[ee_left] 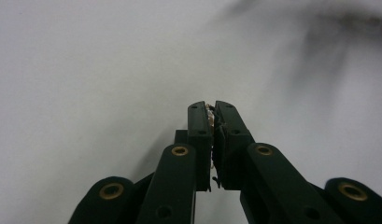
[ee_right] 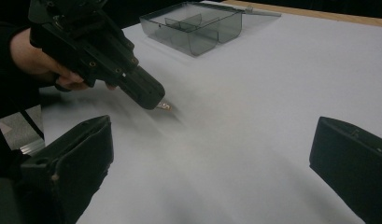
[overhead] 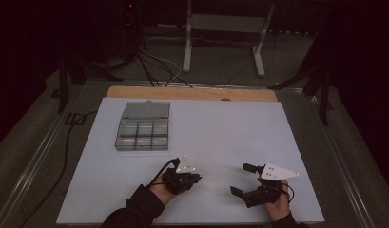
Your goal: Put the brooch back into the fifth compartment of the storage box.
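Observation:
My left gripper (ee_left: 211,106) is shut on a small shiny, gold-tinted piece (ee_left: 209,114) pinched at the very tip of its jaws. The right gripper view shows that left gripper (ee_right: 158,103) slanting down toward the white table (ee_right: 254,93), with the small piece (ee_right: 165,107) just above or touching the surface; which one I cannot tell. In the high view the left gripper (overhead: 196,178) is near the front edge, left of centre. My right gripper (overhead: 242,179) stands open to its right, with nothing between its wide-apart jaws (ee_right: 209,135).
A clear grey compartment box (overhead: 142,127) with its lid folded back sits at the back left of the white table (overhead: 230,128); it also appears as the box (ee_right: 193,25) in the right gripper view. Cables and a white stand (overhead: 225,28) lie on the floor beyond.

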The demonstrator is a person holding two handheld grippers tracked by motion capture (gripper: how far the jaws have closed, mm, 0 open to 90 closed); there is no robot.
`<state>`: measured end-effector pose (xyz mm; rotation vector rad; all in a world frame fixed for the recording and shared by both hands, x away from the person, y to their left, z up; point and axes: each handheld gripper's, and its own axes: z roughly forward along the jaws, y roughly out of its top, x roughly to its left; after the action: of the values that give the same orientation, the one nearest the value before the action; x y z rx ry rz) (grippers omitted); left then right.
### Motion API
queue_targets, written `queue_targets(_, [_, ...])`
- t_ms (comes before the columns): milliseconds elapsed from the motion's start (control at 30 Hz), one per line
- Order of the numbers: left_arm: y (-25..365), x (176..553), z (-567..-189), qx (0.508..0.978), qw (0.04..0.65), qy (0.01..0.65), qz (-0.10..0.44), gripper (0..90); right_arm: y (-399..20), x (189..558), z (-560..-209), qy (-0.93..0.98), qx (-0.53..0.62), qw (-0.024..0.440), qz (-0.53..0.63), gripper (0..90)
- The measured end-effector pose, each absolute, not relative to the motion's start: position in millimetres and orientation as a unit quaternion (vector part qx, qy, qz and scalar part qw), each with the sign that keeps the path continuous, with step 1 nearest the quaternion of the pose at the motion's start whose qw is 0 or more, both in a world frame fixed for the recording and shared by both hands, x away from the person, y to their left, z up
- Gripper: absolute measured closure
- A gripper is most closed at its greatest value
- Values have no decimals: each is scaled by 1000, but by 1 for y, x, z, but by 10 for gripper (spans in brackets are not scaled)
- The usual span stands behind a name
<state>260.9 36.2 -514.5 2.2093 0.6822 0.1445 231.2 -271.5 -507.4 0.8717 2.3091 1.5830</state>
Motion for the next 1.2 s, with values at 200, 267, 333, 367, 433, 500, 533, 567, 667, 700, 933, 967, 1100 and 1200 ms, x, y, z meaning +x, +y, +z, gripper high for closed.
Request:
queue_targets(200, [44,264,-510,870,405,275,64,880,-272,231,-508,782,297,103,537,0])
queue_targets(267, [47,265,-509,868,406,277,67,880,-272,231,-508,783,298,103,537,0])
queue_targets(333, [49,267,-508,867,407,280,69,880,-272,231,-508,784,296,104,536,0])
queue_targets(367, [51,268,-508,867,406,281,71,880,-272,231,-508,783,296,104,537,0])
queue_targets(433, [53,269,-508,866,406,284,69,879,-272,231,-508,782,298,103,537,0])
queue_targets(500, [54,270,-508,865,407,285,70,880,-271,231,-508,784,296,104,536,0])
queue_targets(533, [55,271,-507,864,407,286,71,879,-271,231,-508,784,296,104,536,0])
queue_targets(567, [56,271,-507,864,407,287,72,879,-271,231,-508,783,297,103,537,0])
queue_targets(667, [60,273,-505,862,409,289,76,880,-271,231,-508,784,296,103,535,0])
queue_targets(700, [61,274,-504,861,409,291,77,879,-271,231,-508,784,296,103,536,0])
queue_targets(933, [71,280,-500,853,415,304,81,879,-271,232,-508,783,297,102,537,0])
queue_targets(967, [72,280,-500,853,416,305,82,879,-271,232,-508,783,298,101,537,0])
queue_targets(1100, [77,283,-499,849,418,311,83,880,-271,232,-508,783,297,102,537,0])
queue_targets(1200, [80,286,-498,848,418,314,85,880,-271,231,-508,784,297,101,536,0])
